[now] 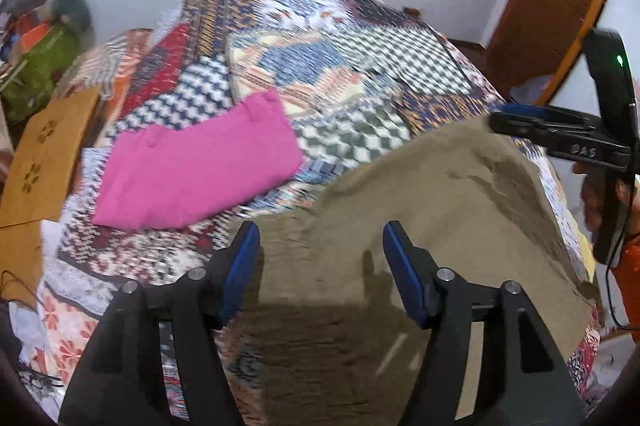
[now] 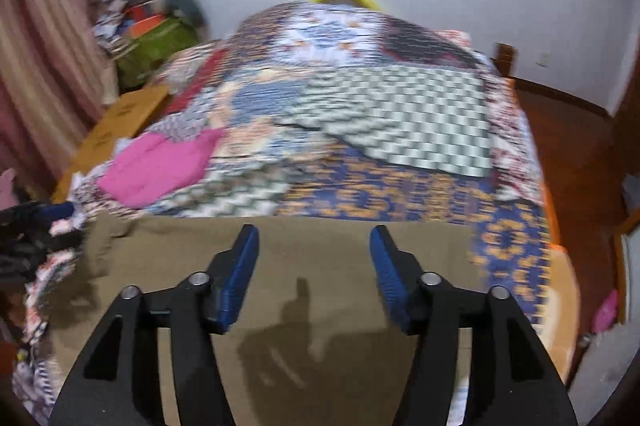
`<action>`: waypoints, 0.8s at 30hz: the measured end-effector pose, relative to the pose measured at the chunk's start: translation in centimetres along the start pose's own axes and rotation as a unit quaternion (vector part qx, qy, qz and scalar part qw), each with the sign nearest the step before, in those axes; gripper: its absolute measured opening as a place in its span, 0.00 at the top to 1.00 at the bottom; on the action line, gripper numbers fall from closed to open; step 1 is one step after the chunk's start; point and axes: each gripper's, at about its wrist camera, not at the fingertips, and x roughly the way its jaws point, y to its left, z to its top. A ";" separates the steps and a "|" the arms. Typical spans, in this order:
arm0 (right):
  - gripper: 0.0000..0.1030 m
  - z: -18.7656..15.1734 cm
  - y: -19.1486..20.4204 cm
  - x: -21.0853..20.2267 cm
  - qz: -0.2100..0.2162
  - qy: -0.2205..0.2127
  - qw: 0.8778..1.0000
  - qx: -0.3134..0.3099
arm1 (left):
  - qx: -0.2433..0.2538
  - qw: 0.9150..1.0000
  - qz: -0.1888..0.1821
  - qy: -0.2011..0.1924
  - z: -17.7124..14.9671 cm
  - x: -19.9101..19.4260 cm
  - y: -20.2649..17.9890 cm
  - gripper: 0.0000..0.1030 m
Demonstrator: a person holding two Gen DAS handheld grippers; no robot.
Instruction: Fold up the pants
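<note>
Left wrist view: your left gripper [image 1: 320,246] hangs with jaws apart above the khaki pants [image 1: 400,226] spread on the patchwork quilt [image 1: 340,65]. Your right gripper [image 2: 314,246] likewise stands spread, gripping nothing.

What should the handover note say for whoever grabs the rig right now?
Left tool: open, nothing held, above the khaki pants.
Right tool: open, nothing held, over the same pants.
Pants lie flat on the patchwork bedspread, near edge. Pink garment sits folded further back to the left.
Done: the pink one looks folded; the khaki pair looks partly folded, but blur hides the layers.
Left: check the khaki fold and finish it.
</note>
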 end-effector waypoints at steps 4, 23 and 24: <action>0.46 -1.0 2.8 3.4 0.032 0.055 0.998 -0.022 | 0.004 0.999 -0.013 0.029 -0.6 2.1 -1.0 0.38; 0.46 -9.9 2.2 -0.1 0.010 0.118 0.993 -0.026 | -0.005 0.999 0.006 0.044 -4.3 1.6 -0.2 0.33; 0.46 -10.2 2.2 -0.5 0.007 0.116 0.993 -0.024 | -0.009 0.999 0.004 0.043 -4.6 1.2 -0.1 0.33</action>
